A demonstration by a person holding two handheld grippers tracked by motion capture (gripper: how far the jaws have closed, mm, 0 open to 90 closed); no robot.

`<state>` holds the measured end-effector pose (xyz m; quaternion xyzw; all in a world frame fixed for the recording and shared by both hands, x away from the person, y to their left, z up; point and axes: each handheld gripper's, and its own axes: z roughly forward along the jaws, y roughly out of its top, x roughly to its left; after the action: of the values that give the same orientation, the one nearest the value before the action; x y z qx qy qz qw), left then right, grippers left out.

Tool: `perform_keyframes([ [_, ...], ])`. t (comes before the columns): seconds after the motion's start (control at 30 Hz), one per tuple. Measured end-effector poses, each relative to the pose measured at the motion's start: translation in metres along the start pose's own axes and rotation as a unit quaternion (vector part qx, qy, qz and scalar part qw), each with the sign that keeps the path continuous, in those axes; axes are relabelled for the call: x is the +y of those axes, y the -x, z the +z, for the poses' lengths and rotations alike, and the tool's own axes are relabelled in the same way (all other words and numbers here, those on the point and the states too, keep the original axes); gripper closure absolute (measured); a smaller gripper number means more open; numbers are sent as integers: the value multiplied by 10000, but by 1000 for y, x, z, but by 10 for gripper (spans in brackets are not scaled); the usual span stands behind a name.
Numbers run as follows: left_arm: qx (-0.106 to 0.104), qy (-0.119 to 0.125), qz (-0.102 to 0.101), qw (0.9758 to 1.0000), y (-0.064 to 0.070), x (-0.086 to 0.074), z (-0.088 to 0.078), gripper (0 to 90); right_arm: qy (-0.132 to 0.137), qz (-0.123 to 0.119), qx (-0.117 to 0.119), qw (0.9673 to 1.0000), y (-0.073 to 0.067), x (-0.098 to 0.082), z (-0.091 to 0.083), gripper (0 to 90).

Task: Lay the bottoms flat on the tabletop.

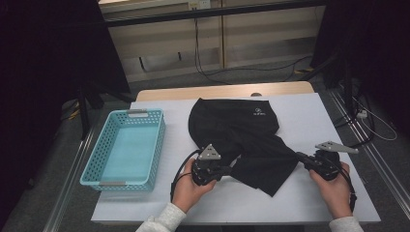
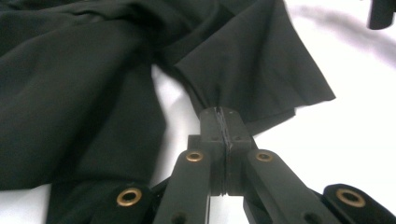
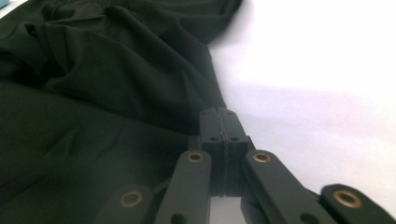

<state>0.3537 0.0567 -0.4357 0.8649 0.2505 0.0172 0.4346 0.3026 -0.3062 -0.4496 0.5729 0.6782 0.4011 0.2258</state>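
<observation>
Your left tool (image 1: pixel 231 170) is pinched tight on a gathered bit of the black garment (image 1: pixel 241 135) near its lower left edge, and your right tool (image 1: pixel 300 155) is clamped on its right-hand edge, with the cloth lying crumpled mid-bench on the white cover (image 1: pixel 309 116) beside the blue basket (image 1: pixel 126 147). It looks light, thin and limp, likely to sag and slide, so grip hems or corners rather than loose middle folds.

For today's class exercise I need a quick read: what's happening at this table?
A person holds a gripper in each hand and works on a black garment spread on the white table cover. The left gripper is shut on one fabric edge, the right gripper on the opposite edge. A turquoise basket sits empty at the left.
</observation>
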Motion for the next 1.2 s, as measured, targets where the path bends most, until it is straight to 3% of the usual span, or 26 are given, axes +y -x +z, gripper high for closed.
perform_keyframes([
  [0.17,45,-40,-127,9999,-7,-4,-3,896,2,-103,179,9998,-10,0,1,699],
  [0.27,0,-135,-70,9999,-5,-6,2,896,19,-263,318,9991,-22,1,-6,644],
  [0.47,-52,-63,5,10000,-2,0,2,895,-286,-722,675,9947,-50,-9,-11,595],
  [0.7,-38,66,20,10000,-4,5,3,893,-507,-725,723,9935,-58,-16,-9,562],
  [0.8,-22,149,-39,9999,-8,6,1,892,-526,-798,718,9928,-62,-18,-10,566],
  [0.9,19,176,-45,9998,-10,8,0,893,-773,-1011,617,9899,-65,-22,-4,607],
  [0.97,54,206,-54,9998,-11,8,-1,893,-810,-1232,548,9876,-65,-23,-1,659],
  [1.03,57,228,-46,9997,-11,8,-2,893,-888,-1249,543,9867,-66,-21,-1,774],
  [1.2,14,138,-8,9999,-8,6,3,894,-987,-1277,707,9843,-62,-17,-1,897],
])
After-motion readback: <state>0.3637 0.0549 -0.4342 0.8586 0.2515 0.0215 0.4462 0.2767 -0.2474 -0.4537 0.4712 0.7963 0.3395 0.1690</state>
